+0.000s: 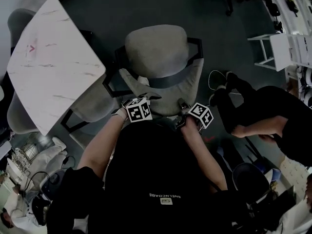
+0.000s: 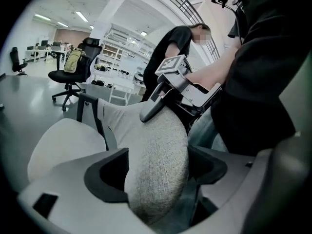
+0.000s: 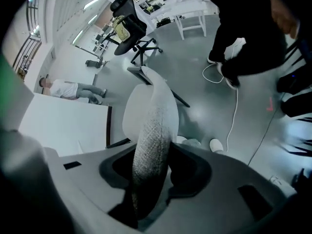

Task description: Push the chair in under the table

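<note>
Head view: a grey fabric-padded chair (image 1: 156,52) stands pulled out beside the corner of a white marbled table (image 1: 53,67), its cushioned backrest (image 1: 165,94) straddled by the spread left gripper (image 1: 145,99) and pinched by the right gripper (image 1: 181,108), probably a firm, grippy hold for sliding it.

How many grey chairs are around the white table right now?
4. The pulled-out chair in the middle; a tucked chair at the table's right edge; a top-left chair and a lower-left chair, both partly behind the table. Others may be hidden.
</note>
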